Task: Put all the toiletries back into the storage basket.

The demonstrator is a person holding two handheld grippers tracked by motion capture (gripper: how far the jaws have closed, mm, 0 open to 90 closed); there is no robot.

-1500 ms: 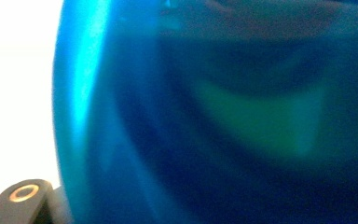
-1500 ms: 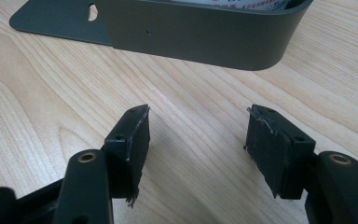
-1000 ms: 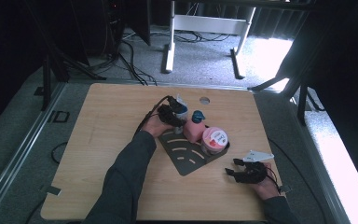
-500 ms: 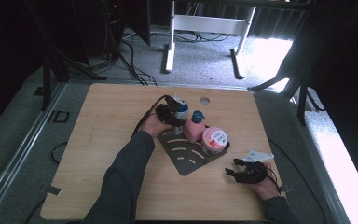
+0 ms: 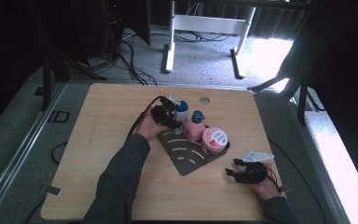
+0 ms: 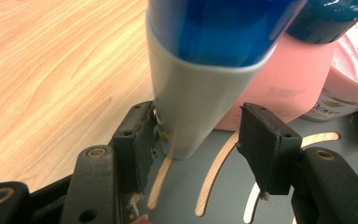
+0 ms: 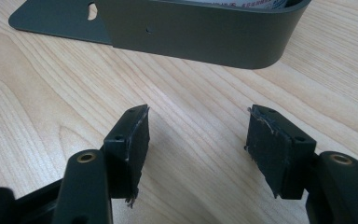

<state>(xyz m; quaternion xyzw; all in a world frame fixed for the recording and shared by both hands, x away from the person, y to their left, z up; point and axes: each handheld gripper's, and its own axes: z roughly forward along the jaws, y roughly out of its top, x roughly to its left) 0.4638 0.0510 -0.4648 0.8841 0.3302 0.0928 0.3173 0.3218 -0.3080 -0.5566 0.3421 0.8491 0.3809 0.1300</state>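
Note:
A grey tube with a blue cap [image 5: 181, 111] [image 6: 200, 93] stands on the far corner of a dark grey slotted rack [image 5: 186, 157] [image 6: 223, 196]. My left gripper [image 5: 170, 119] [image 6: 196, 135] is open around the tube's lower end; one jaw touches it, the other stands apart. Beside the tube on the rack are a pink bottle with a teal cap [image 5: 192, 131] [image 6: 284, 79] and a pink jar [image 5: 214, 139] [image 6: 349, 70]. My right gripper [image 5: 230, 173] [image 7: 198, 140] rests open on the table near the rack's curved wall [image 7: 200, 32], holding nothing.
The wooden table [image 5: 112, 121] has a round hole [image 5: 204, 100] near its far edge. Cables trail from the left gripper across the table. The left half and the near strip of the tabletop are bare wood.

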